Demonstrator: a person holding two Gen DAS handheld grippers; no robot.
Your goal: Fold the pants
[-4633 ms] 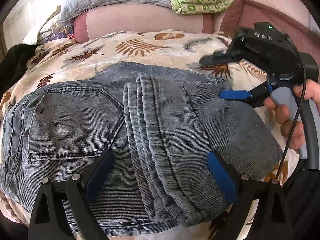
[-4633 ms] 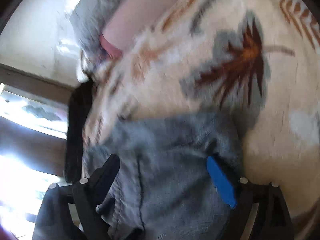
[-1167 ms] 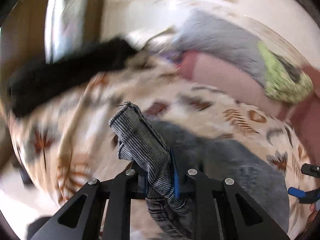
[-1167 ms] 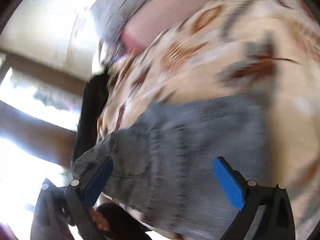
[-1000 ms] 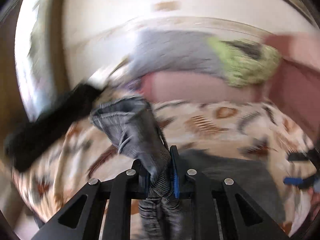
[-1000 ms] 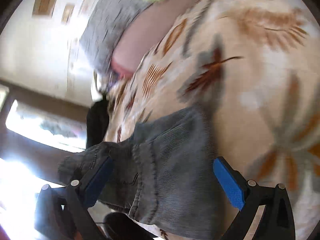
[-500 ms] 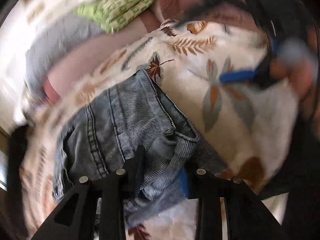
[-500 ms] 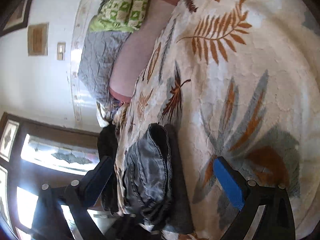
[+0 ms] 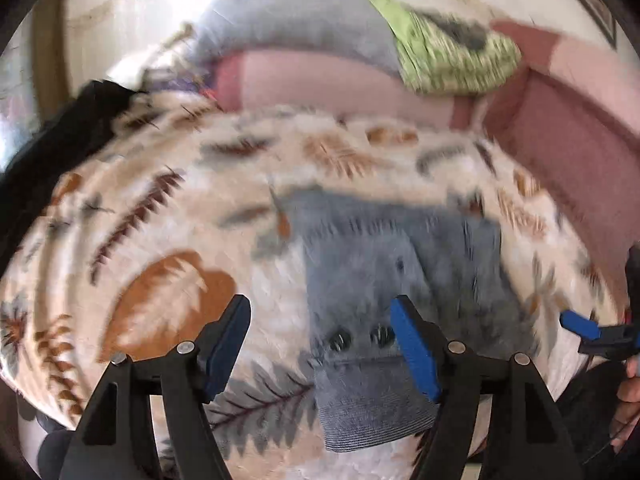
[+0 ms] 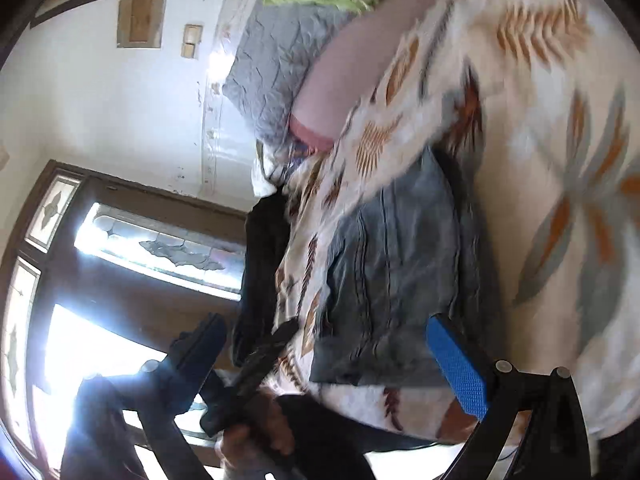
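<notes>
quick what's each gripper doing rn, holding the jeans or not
left gripper: open, jaws just opened, jeans released on the blanket.
right gripper: open, holding nothing.

Wall: my white wall (image 10: 100, 92), two small frames.
Window: dark-framed window (image 10: 132, 248), bright glare.
Bed: leaf-print blanket (image 9: 160, 216), pink headboard (image 9: 332, 84).

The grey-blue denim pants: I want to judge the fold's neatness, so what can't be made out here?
- Grey-blue denim pants, left wrist view: motion blur smears seams and edges.
- Pants' near end, right wrist view: open right gripper and a hand cover it.
- Layers underneath: hidden by the top layer.
- Open left gripper holds nothing.
</notes>
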